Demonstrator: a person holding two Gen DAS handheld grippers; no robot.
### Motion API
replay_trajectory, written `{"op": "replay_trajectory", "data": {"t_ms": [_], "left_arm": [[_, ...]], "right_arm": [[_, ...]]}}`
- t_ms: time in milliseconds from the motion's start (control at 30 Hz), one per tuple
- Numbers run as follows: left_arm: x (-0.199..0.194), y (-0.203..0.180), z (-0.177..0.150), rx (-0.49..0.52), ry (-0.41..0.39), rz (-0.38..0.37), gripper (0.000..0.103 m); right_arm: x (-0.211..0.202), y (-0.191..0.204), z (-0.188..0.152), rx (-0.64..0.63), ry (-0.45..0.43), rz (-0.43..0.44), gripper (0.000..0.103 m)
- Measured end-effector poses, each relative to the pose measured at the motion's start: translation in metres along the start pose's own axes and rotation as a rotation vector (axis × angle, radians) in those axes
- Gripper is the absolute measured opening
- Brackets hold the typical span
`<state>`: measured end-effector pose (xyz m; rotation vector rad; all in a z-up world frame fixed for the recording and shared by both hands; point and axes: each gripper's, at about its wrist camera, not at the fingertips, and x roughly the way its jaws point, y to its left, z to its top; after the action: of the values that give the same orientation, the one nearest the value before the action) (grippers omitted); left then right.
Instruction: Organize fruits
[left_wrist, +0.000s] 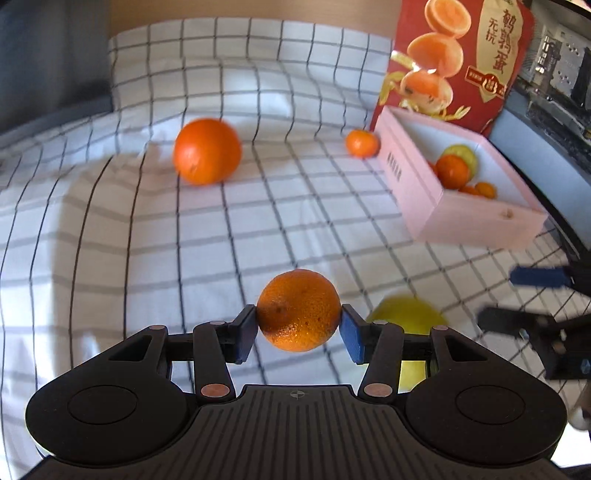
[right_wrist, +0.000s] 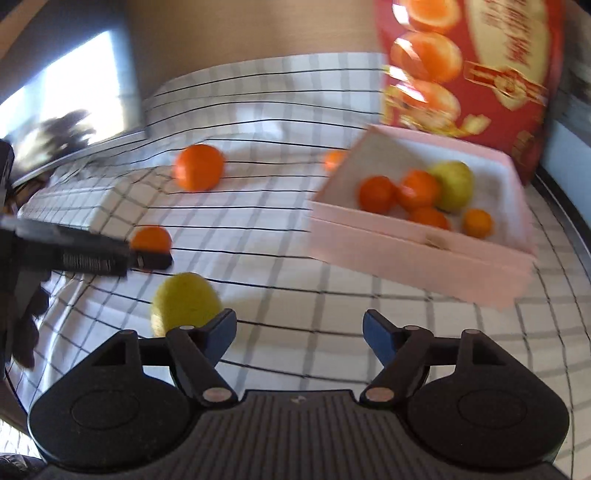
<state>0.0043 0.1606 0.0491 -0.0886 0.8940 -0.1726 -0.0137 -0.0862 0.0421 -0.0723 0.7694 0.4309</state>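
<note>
My left gripper (left_wrist: 298, 325) is shut on an orange (left_wrist: 298, 310) and holds it above the checked cloth; the right wrist view shows that orange (right_wrist: 151, 238) behind the left gripper's finger. A yellow fruit (left_wrist: 406, 317) lies just right of it, and in the right wrist view (right_wrist: 186, 301) it sits beside my open, empty right gripper (right_wrist: 299, 334). A big orange (left_wrist: 207, 150) and a small mandarin (left_wrist: 362, 142) lie farther back. The pink box (left_wrist: 476, 218) at right holds several oranges and a yellow-green fruit (right_wrist: 452, 184).
A red printed carton (left_wrist: 461, 55) stands behind the pink box (right_wrist: 417, 254). The checked cloth (left_wrist: 147, 240) covers the surface, with folds at the back. A dark edge (left_wrist: 546, 192) runs along the right side.
</note>
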Motion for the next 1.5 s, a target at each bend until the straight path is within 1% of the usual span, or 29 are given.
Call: {"op": "replay_trajectory", "data": {"t_ms": [67, 200, 333, 533, 633, 700, 800, 867, 1067, 1167, 1267, 1367, 1500], "left_arm": [[-0.003, 0.004, -0.011, -0.024, 0.004, 0.008, 0.054], [-0.006, 0.011, -0.023, -0.071, 0.02, 0.025, 0.054], [-0.007, 0.013, -0.029, -0.086, 0.018, 0.031, 0.054], [-0.005, 0.01, -0.027, -0.095, 0.014, 0.048, 0.054], [-0.003, 0.011, -0.025, -0.099, 0.02, 0.045, 0.054], [-0.002, 0.011, -0.025, -0.101, 0.03, 0.039, 0.054], [-0.002, 0.009, -0.026, -0.085, 0.033, 0.04, 0.054], [-0.003, 0.011, -0.026, -0.089, 0.035, 0.04, 0.054], [-0.008, 0.022, -0.029, -0.09, 0.034, 0.094, 0.054], [-0.011, 0.03, -0.031, -0.109, 0.031, 0.111, 0.054], [-0.014, 0.034, -0.033, -0.12, 0.031, 0.113, 0.054], [-0.016, 0.034, -0.035, -0.122, 0.029, 0.108, 0.054], [-0.015, 0.034, -0.034, -0.12, 0.03, 0.108, 0.054]], "right_arm": [[0.01, 0.011, 0.004, -0.02, 0.004, 0.008, 0.076], [0.023, 0.021, 0.008, 0.0, -0.007, 0.012, 0.076], [0.037, 0.024, 0.013, 0.001, 0.042, 0.034, 0.076], [0.034, 0.022, -0.001, -0.049, 0.073, -0.014, 0.076], [0.028, 0.014, -0.008, -0.035, 0.081, -0.04, 0.076], [0.019, 0.01, -0.01, -0.02, 0.07, -0.016, 0.076], [0.002, 0.016, -0.008, -0.041, 0.041, 0.087, 0.076], [-0.003, 0.025, -0.007, -0.069, 0.044, 0.156, 0.076], [0.006, 0.059, -0.005, -0.131, 0.053, 0.218, 0.076], [0.014, 0.076, -0.007, -0.188, 0.07, 0.223, 0.076], [0.02, 0.088, -0.011, -0.236, 0.079, 0.179, 0.076], [0.023, 0.085, -0.012, -0.223, 0.082, 0.145, 0.077], [0.02, 0.068, -0.009, -0.164, 0.072, 0.139, 0.077]]}}
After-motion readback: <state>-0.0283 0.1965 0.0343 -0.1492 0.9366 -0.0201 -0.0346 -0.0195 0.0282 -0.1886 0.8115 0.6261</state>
